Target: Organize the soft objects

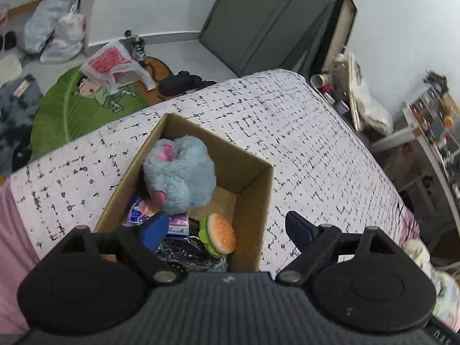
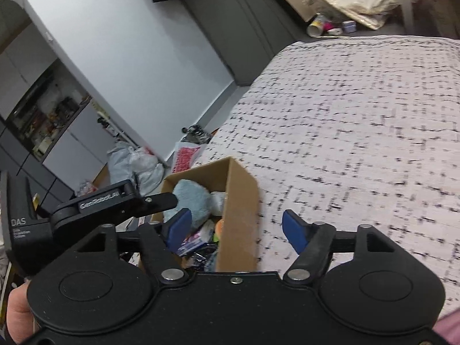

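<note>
An open brown cardboard box (image 1: 253, 189) sits on the bed's white, black-flecked cover (image 1: 302, 132). Inside lie a fluffy pale-blue plush toy (image 1: 181, 178) and a small hamburger-shaped plush (image 1: 220, 234) — the burger near the box's front corner. The left gripper (image 1: 227, 230) hangs spread and empty above the box; the right gripper (image 2: 234, 228) — likewise spread — holds nothing.

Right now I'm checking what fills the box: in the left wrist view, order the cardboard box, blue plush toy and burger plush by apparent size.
Largest to smallest:
1. cardboard box
2. blue plush toy
3. burger plush, though it sits nearer the camera
</note>
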